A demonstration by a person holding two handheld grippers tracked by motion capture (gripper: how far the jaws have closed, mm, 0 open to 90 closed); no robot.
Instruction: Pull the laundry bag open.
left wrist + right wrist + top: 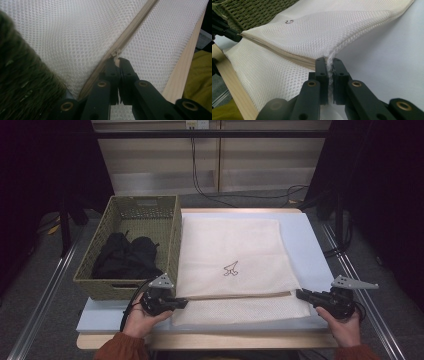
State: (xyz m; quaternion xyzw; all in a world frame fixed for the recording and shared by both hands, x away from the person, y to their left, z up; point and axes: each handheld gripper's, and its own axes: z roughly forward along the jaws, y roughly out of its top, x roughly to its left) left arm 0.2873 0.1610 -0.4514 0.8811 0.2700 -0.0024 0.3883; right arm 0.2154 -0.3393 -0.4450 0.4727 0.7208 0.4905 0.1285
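We see a white mesh laundry bag (232, 265) lying flat at the centre of the table (305, 240). Our left tongs (117, 60) are clamped on its zipper pull (115, 54) at lower left; our right tongs (329, 61) pinch the bag's lower right corner. Dark clothes (127, 257) sit in the wicker basket (175, 235) at left, so opening and filling seem not yet done.

One mesh bag (232, 265), one wicker basket (172, 237), one dark garment (127, 257), two tongs.
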